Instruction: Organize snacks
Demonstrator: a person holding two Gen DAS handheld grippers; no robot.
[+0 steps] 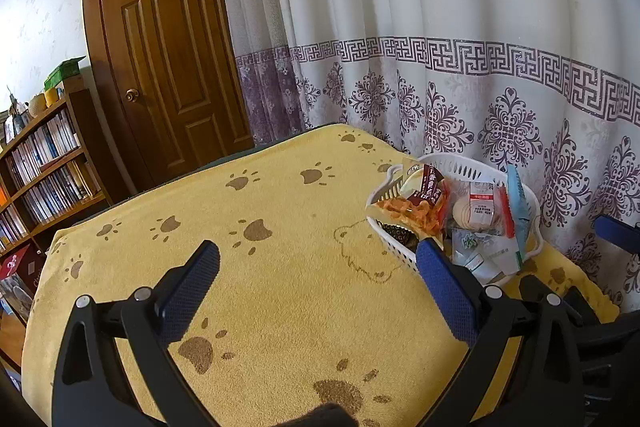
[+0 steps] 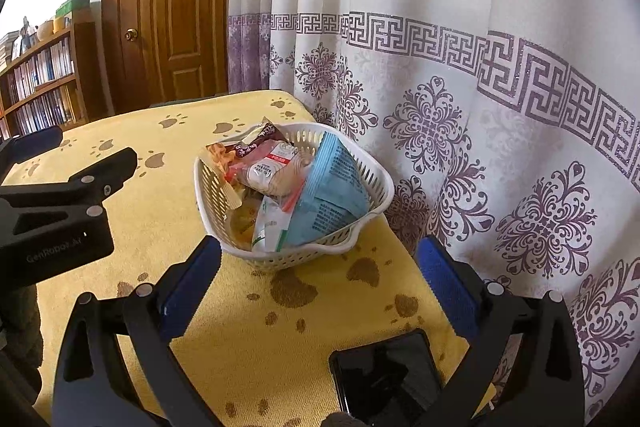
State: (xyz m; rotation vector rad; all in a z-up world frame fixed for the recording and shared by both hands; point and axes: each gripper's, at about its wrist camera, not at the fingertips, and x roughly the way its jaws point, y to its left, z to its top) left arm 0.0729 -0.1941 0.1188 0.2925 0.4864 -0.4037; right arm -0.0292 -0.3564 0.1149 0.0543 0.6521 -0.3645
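A white slotted basket [image 2: 372,193] stands on the yellow paw-print cloth [image 2: 168,203] near the curtain, holding several snack packets: a light blue bag [image 2: 336,191], a red-and-clear pastry pack [image 2: 268,171], an orange snack pack [image 2: 220,153]. The basket also shows in the left wrist view [image 1: 394,247], at the right. My right gripper [image 2: 318,259] is open and empty, just in front of the basket. My left gripper [image 1: 320,257] is open and empty over the bare cloth, its right finger close to the basket's near corner. The left gripper also shows in the right wrist view [image 2: 68,187].
A black phone [image 2: 384,375] lies on the cloth below my right gripper. A patterned curtain [image 2: 460,87] hangs right behind the table. A wooden door [image 1: 168,39] and a bookshelf [image 1: 44,163] stand beyond the table's far left edge.
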